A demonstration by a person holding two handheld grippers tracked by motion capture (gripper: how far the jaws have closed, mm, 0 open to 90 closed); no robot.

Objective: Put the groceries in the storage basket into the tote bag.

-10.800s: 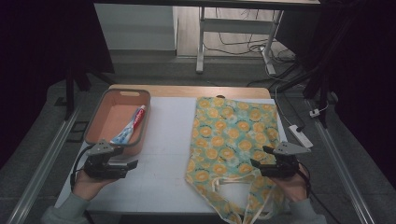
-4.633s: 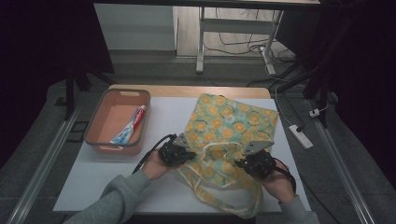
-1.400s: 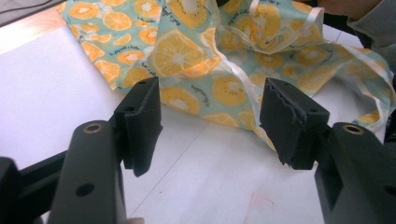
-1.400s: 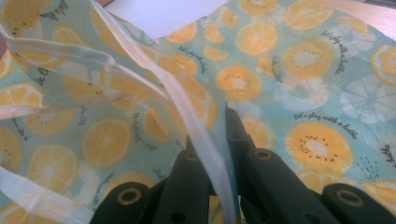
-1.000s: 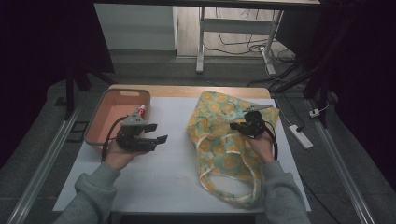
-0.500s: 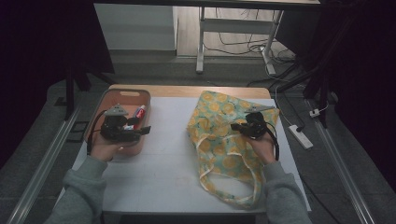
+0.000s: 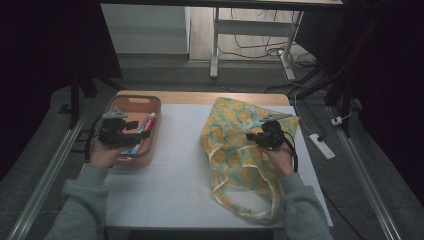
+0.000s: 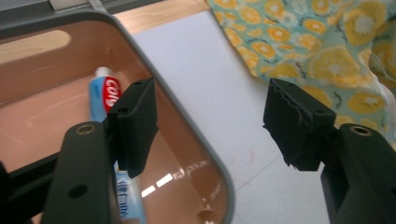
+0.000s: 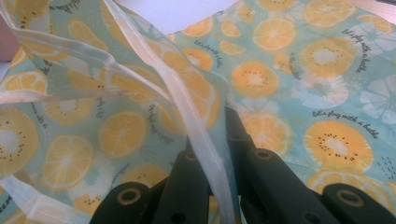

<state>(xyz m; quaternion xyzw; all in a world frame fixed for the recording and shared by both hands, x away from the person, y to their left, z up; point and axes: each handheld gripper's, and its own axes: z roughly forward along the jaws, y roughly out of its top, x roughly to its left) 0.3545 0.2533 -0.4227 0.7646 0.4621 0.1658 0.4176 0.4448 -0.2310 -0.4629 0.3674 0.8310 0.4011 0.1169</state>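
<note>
- While the right gripper pinches a pale strap and the fabric edge of the tote bag, its jaws are pressed together on the cloth, as the right gripper view shows at the bag's mouth.
- That bag is soft cotton, pale teal, printed all over with orange and kiwi slices and small black script; its cream handles trail in a loop toward the near edge of the table.
- It lies on the right half of the table, reaching from the far edge down toward the near right corner, rumpled where it is lifted.
- At the far left corner the left gripper hangs over the tray, its jaws wide apart with nothing between them.
- Inside the salmon-coloured tray, which has a grey rim, lies a toothpaste tube, white, blue and red.
- A white table top with a wooden strip along its far edge carries everything.
- Beyond it the room is dim: grey floor, a metal stand, loose cables and a power strip to the right.
</note>
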